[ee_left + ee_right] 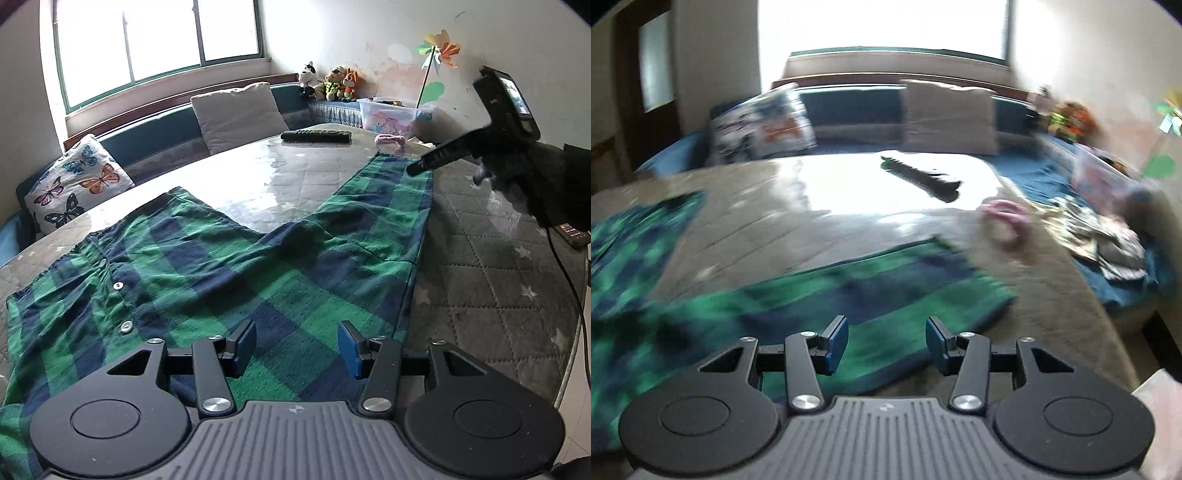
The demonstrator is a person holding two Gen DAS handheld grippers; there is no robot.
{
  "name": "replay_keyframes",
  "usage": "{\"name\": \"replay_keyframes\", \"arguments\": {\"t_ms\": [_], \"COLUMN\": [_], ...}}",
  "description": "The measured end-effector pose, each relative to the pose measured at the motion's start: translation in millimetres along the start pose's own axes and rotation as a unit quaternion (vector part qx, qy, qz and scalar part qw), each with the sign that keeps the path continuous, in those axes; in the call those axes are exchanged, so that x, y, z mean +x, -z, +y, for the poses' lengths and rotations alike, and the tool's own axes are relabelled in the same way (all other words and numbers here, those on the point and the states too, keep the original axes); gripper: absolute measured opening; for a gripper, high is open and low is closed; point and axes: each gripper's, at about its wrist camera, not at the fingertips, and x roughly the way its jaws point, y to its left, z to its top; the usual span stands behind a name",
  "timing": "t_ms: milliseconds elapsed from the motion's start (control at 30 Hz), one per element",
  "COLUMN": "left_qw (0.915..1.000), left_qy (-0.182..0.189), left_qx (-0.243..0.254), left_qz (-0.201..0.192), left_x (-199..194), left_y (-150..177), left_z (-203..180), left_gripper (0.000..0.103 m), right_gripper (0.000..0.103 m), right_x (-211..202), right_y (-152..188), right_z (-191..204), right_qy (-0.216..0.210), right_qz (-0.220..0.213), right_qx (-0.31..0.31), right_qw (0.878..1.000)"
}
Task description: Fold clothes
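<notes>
A green and navy plaid shirt [207,266] lies spread flat on the table, buttons at the left, one sleeve [391,206] stretched toward the far right. My left gripper [297,345] is open and empty, hovering over the shirt's near hem. My right gripper also shows in the left wrist view [415,169] at the end of that sleeve; its own view is blurred by motion. There the right gripper [886,343] is open and empty above the sleeve [849,295], near its cuff.
The table [480,280] has a quilted grey cover under glossy plastic. A black remote [316,136] and a pink ring-shaped item [389,139] lie at the far side. A bench with cushions [236,110], plush toys and a plastic box [391,114] stands behind.
</notes>
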Motion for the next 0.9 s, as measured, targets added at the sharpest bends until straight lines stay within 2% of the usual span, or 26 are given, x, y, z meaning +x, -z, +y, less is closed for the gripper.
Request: {"name": "replay_keyframes", "arguments": {"t_ms": [167,333,600,733,767,800,833,900], "left_qw": [1.0,0.9999,0.9998,0.9997,0.9997,0.9997,0.9996,0.9995], "left_qy": [0.002,0.0,-0.001,-0.005,-0.006,-0.008,-0.01,-0.011], "left_qx": [-0.001,-0.005,-0.008,-0.011,-0.012,-0.014,-0.016,-0.019], "left_qz": [0.007,0.012,0.017,0.019,0.019,0.02,0.02,0.021], "left_x": [8.3,14.6,23.6,26.1,26.6,27.4,28.1,30.7], "left_y": [-3.4,-7.4,-14.1,-16.3,-16.8,-17.4,-18.1,-20.2], "left_z": [-1.6,-1.4,-4.2,-5.5,-5.7,-6.0,-6.2,-7.9], "left_gripper": [0.053,0.054,0.054,0.054,0.054,0.054,0.054,0.054], "right_gripper": [0.047,0.047,0.05,0.048,0.043,0.033,0.028,0.011], "right_x": [24.1,38.7,45.8,47.5,47.8,48.1,47.4,44.3], "right_y": [-7.3,-7.4,-6.5,-7.6,-7.7,-7.8,-7.9,-8.2], "right_z": [-32.3,-51.7,-56.3,-56.2,-56.3,-56.5,-56.6,-57.0], "right_qy": [0.034,0.045,0.045,0.042,0.039,0.037,0.035,0.03], "right_qz": [-0.001,0.003,-0.006,-0.006,-0.005,-0.004,-0.003,0.0], "right_qx": [0.031,0.048,0.047,0.046,0.048,0.049,0.049,0.053], "right_qw": [0.999,0.998,0.998,0.998,0.998,0.998,0.998,0.998]}}
